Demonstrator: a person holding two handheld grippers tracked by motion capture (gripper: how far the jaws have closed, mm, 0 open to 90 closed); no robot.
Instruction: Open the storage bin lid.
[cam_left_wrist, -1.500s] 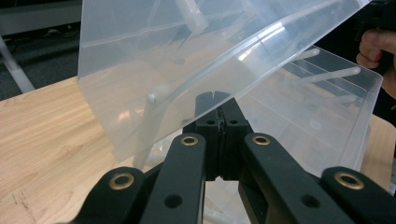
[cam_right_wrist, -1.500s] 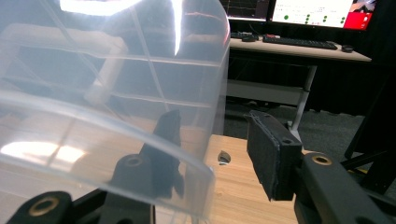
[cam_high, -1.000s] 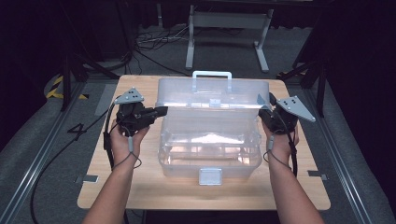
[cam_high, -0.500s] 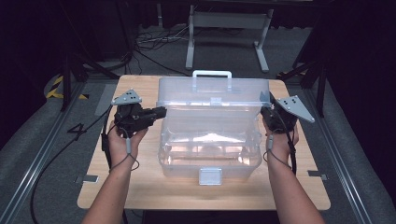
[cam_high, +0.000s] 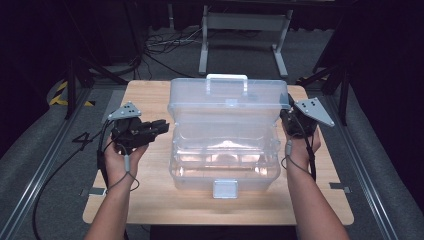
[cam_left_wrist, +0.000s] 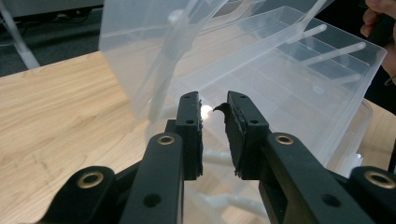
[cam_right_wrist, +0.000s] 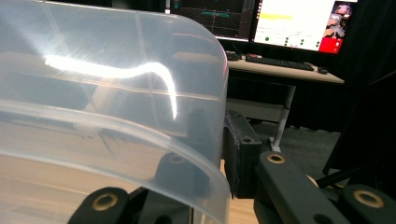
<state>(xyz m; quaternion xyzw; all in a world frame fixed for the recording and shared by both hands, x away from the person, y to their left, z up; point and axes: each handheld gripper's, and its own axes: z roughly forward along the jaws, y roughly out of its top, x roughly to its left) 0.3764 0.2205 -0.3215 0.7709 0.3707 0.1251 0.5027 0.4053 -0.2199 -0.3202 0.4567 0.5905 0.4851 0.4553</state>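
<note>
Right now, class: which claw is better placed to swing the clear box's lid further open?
Probably the right claw: its jaws straddle the raised lid at its right edge. The left claw is slightly open beside the box, gripping nothing.

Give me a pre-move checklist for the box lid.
1. Lid raised, standing open: ok.
2. Right gripper gripping lid's edge: ok, one jaw on each side of the clear wall in its own view.
3. Left gripper free of the box: ok, jaws slightly apart, nothing between.
4. Box fully on table: ok.
5. Box contents: cannot tell, plastic glare.
</note>
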